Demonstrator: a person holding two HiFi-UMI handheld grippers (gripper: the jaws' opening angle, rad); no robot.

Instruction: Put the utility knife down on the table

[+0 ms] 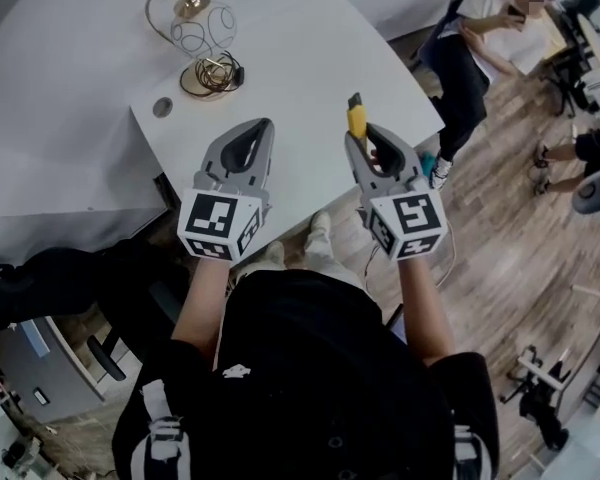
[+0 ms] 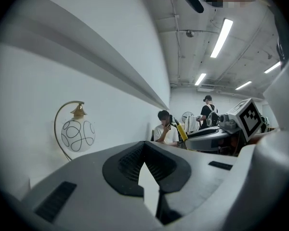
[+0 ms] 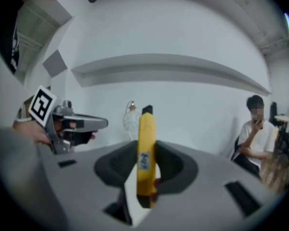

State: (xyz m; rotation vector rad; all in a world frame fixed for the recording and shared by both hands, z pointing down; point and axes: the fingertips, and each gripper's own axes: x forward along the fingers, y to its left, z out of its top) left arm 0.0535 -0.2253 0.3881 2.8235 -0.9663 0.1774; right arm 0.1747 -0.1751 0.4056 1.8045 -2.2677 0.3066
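The utility knife (image 1: 356, 118) is clamped in the right tool (image 1: 366, 136). Its long axis runs out along the jaws, dark tip pointing away from the person, above the near right part of the white counter (image 1: 310, 63), which lies below and ahead, so the coming move is probably a lowering by this hand. The left tool (image 1: 261, 128) is alongside with its jaws together on nothing. The small sticker on the knife's yellow body (image 3: 145, 129) carries dark print too blurred to read.
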